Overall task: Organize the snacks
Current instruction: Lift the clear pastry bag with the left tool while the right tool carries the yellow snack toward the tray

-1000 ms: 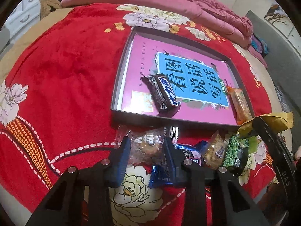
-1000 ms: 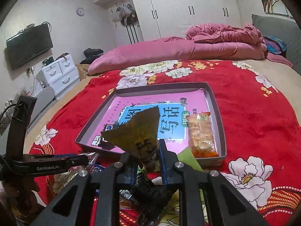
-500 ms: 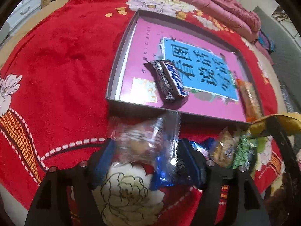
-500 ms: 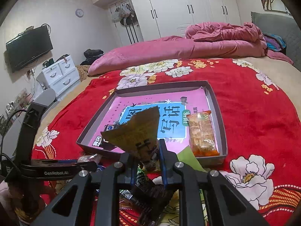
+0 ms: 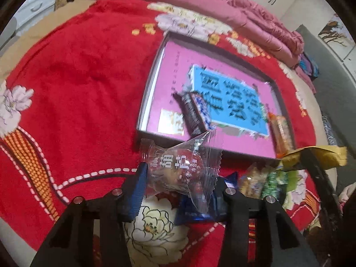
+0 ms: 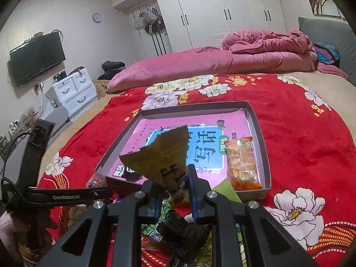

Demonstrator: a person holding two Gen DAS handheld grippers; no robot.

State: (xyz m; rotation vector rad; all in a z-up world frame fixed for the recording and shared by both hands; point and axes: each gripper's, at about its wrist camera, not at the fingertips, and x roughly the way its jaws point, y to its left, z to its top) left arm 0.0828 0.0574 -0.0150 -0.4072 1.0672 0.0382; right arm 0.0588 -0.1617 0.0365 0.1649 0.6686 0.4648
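Note:
My left gripper (image 5: pixel 178 178) is shut on a clear-wrapped pastry (image 5: pixel 180 169) and holds it just above the red blanket, in front of the tray's near edge. My right gripper (image 6: pixel 173 182) is shut on a yellow snack packet (image 6: pixel 160 155) lifted above the snack pile. The grey tray (image 5: pixel 153 75), lined with a pink and blue book, holds a dark chocolate bar (image 5: pixel 195 113) and an orange snack pack (image 6: pixel 241 162). Loose snacks (image 5: pixel 264 180), among them a blue packet (image 5: pixel 195 209), lie on the blanket in front of the tray.
The red floral blanket (image 5: pixel 73 80) covers the bed. A pink duvet (image 6: pixel 211 64) is heaped behind the tray. A white drawer unit (image 6: pixel 73 91) and a wall TV (image 6: pixel 37 55) stand to the left, wardrobes at the back.
My left gripper closed on the clear-wrapped pastry and lifted it off the blanket toward the tray. My right gripper stayed nearly still, holding the yellow packet.

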